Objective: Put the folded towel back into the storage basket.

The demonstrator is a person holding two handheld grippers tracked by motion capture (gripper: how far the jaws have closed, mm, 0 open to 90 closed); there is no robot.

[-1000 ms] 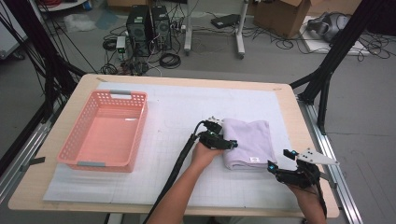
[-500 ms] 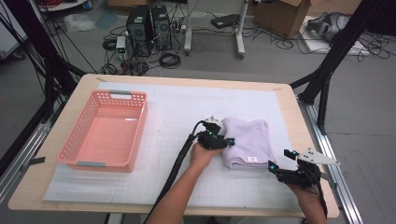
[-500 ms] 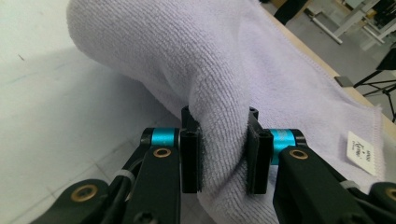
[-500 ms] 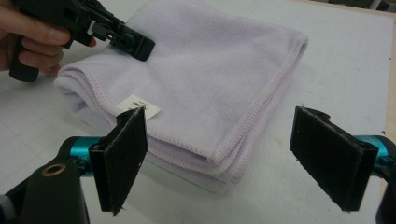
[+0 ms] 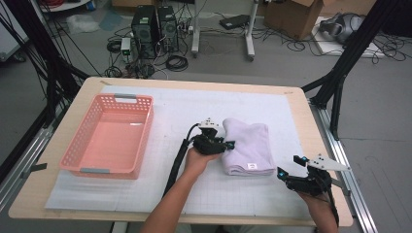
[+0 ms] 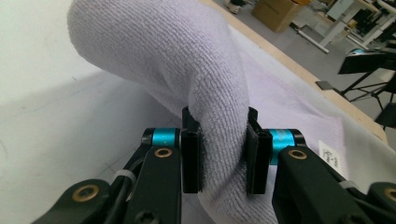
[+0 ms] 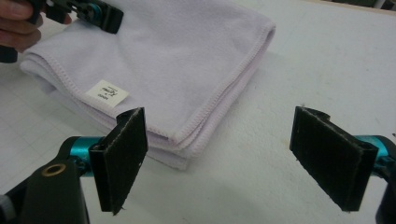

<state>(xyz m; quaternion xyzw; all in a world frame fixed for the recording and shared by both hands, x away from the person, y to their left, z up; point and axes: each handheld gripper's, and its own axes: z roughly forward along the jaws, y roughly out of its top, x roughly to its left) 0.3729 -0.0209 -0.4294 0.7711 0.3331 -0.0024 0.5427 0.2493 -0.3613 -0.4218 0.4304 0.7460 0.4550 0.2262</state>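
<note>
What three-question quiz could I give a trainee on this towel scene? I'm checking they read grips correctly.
1. True or false: the left hand-held gripper is shut on a raised fold of the folded lilac terry towel.
2. How do the jaws of the right hand-held gripper stand? A) shut on the towel B) open, off the towel C) shut on nothing
3. What lies inside the pink plastic lattice basket?

Key: 1 true. 2 B: the jaws stand wide apart, short of the towel's near corner. 3 No object visible.
</note>
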